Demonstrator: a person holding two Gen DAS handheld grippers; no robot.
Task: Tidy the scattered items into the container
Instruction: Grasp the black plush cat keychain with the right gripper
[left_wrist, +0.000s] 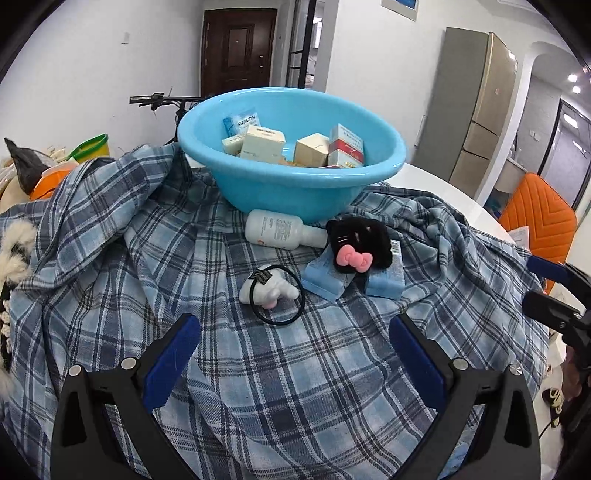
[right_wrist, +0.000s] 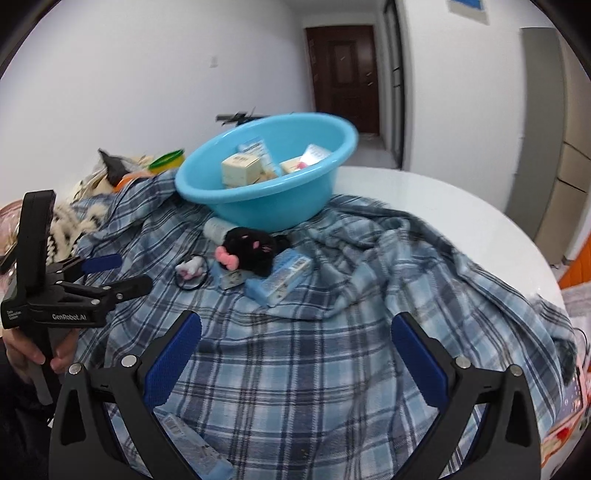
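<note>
A: Left first: small white plush charm on a black elastic hair loop (left_wrist: 271, 291), lying on the blue plaid cloth (left_wrist: 221, 369) over the white round worktop (left_wrist: 443, 188). Light, soft, floppy; best pinched across the plush body, not the thin loop, likely to slip off the pads.

B: Next, white plastic bottle (left_wrist: 279, 232) on its side, touching the foot of the light-blue plastic basin (left_wrist: 258, 184). Smooth, round, prone to roll; best gripped across the middle of the barrel.

A: Then black plush cat head with a pink bow (left_wrist: 356, 238), resting on top of two pale-blue cartons (left_wrist: 354, 275). Squashy, easy to squeeze anywhere. Cartons stiff but thin-walled; best taken by the narrow sides, gently.

B: Left hand-held gripper (left_wrist: 295, 354) spread wide, empty, above the cloth just short of the charm. Right hand-held gripper (right_wrist: 295, 358) also wide apart, holding nothing.

A: Hidden bits: bottle cap tucked behind the cat head, carton labels partly covered, basin floor buried under small boxes. Another pale-blue packet (right_wrist: 199, 446) cut off under the right gripper; hard to tell what else sits in the cloth folds.
</note>
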